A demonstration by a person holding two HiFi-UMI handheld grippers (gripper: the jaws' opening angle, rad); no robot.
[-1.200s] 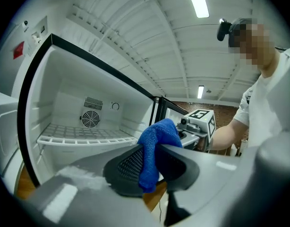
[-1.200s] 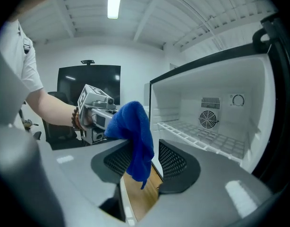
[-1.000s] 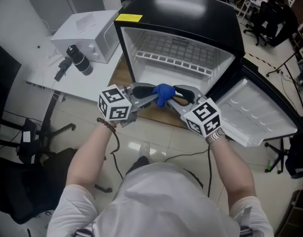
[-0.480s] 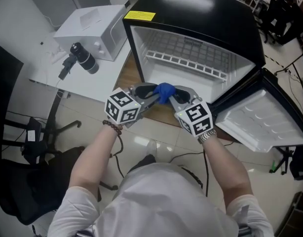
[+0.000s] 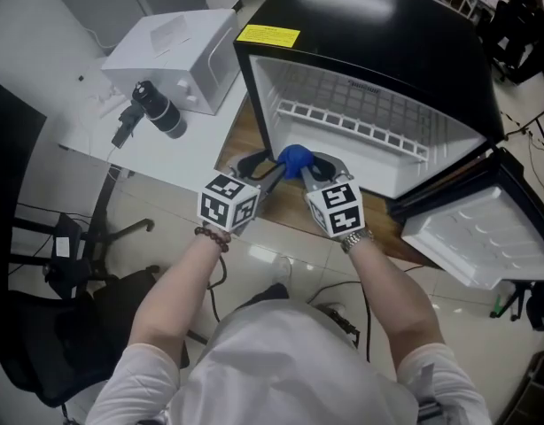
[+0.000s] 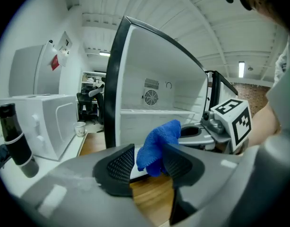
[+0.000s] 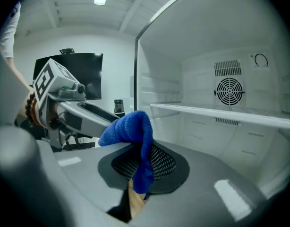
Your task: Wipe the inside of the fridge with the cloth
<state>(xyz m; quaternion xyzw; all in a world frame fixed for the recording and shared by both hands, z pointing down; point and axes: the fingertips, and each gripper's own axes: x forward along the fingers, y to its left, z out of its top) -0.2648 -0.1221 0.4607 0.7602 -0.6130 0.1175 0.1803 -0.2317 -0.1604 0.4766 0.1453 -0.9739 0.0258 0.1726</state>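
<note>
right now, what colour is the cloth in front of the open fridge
Bright blue. The cloth shows best in the right gripper view.

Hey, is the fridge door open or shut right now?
Open. The fridge door is swung wide to the right, showing its white inner side, and the fridge has its white interior and wire shelf exposed.
</note>
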